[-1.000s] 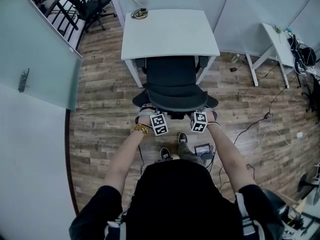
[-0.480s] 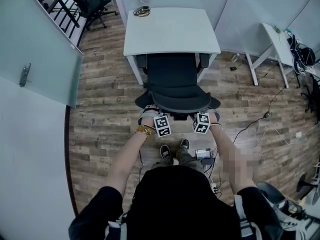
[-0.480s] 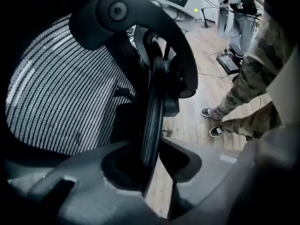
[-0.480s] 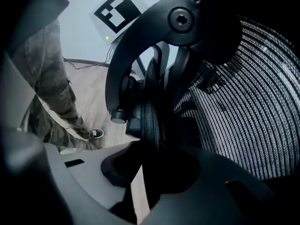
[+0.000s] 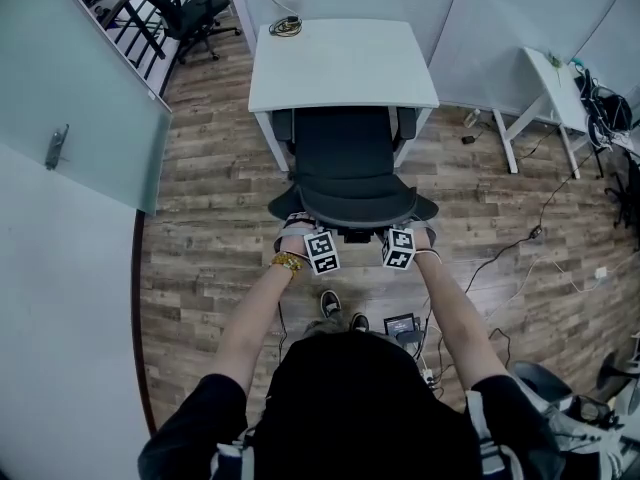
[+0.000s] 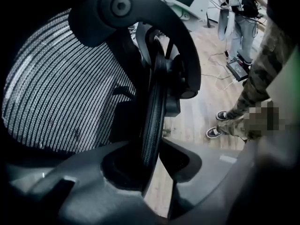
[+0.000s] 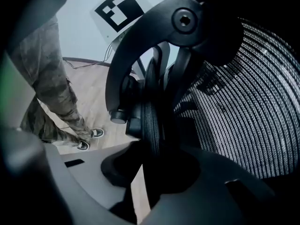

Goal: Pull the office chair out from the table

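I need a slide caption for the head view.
Left gripper and right gripper grip the backrest of the office chair, seat partly under the white table.

Wood-plank floor [image 5: 215,168] runs throughout. A frosted glass partition [image 5: 90,118] with a metal handle [image 5: 57,146] stands at nine o'clock. A spare black chair [image 5: 185,10] sits at eleven, pale wall panels [image 5: 500,28] at one, and a white side table [image 5: 548,80] at two.

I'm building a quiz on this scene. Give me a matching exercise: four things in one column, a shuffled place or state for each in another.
1 office chair
2 coiled cable
3 left gripper
4 bracelet

a on the white table's far left corner
b shut on the office chair's back rim
c partly under the white table
d on the person's left wrist

Pairs: 1-c, 2-a, 3-b, 4-d
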Demonstrator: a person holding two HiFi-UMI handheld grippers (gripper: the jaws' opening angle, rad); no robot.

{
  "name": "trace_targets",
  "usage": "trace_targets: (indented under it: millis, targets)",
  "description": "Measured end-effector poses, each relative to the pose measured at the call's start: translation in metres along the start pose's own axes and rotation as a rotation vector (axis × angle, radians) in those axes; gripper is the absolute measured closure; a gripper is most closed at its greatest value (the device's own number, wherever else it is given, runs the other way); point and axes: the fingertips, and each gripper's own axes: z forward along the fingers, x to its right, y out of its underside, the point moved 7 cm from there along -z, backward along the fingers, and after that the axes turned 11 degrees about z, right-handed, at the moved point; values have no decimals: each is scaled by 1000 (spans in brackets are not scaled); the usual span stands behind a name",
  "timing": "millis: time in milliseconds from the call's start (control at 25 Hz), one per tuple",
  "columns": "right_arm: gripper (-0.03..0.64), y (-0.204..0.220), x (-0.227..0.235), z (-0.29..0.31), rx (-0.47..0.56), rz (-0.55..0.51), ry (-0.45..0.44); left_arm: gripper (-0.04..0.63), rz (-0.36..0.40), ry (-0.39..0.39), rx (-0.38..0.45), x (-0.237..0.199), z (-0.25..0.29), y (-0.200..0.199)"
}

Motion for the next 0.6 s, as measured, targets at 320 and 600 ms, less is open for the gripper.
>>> trace_targets:
  millis: [320, 600]
  targets:
    - [534, 0, -11, -3, 15, -14, 9, 468, -28, 25, -21, 8, -6, -1]
    - [534, 7, -17, -14, 23, -28, 9, 468, -33, 14, -35, 17, -11, -11]
